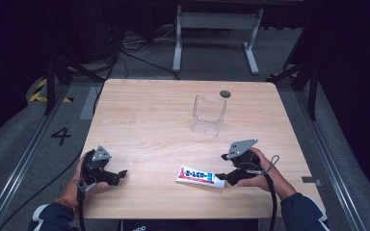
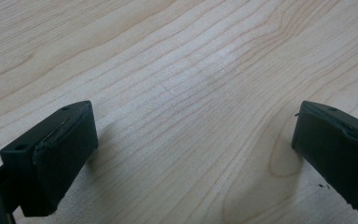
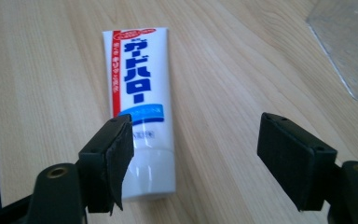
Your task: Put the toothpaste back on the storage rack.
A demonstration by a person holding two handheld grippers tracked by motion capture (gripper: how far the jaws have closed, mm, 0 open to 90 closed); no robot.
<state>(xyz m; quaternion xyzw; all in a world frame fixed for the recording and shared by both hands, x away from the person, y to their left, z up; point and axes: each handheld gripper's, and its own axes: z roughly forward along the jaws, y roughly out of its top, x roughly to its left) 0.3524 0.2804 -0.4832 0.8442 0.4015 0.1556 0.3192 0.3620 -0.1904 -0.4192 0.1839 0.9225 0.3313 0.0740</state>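
Two grippers rest low over a pale wooden table [image 1: 139, 120] with visible grain, standing on grey floor in a dark room; cables trail across the floor at the far left, a white frame stands beyond the far edge, and a black "4" [image 1: 60, 135] is marked on the floor to the left. Near the table's far right corner sits a small dark round spot [image 1: 225, 93], and an empty clear plastic container [image 1: 208, 114] stands upright right of centre.

At the near left, a hand holds the left gripper [image 1: 119, 175] pointing right along the table, its jaws spread wide over bare wood [image 2: 186, 93]. At the near right, another hand holds the right gripper [image 1: 225, 178] pointing left, jaws released and wide apart, grasping nothing.

Just in front of it lies a white toothpaste tube [image 3: 140, 102] flat on the table near the front edge, its cap end beside the left-hand jaw of the right gripper view. Bold blue Japanese lettering runs along the tube, with a red strip of small print beside it; the small print is too fine to read.
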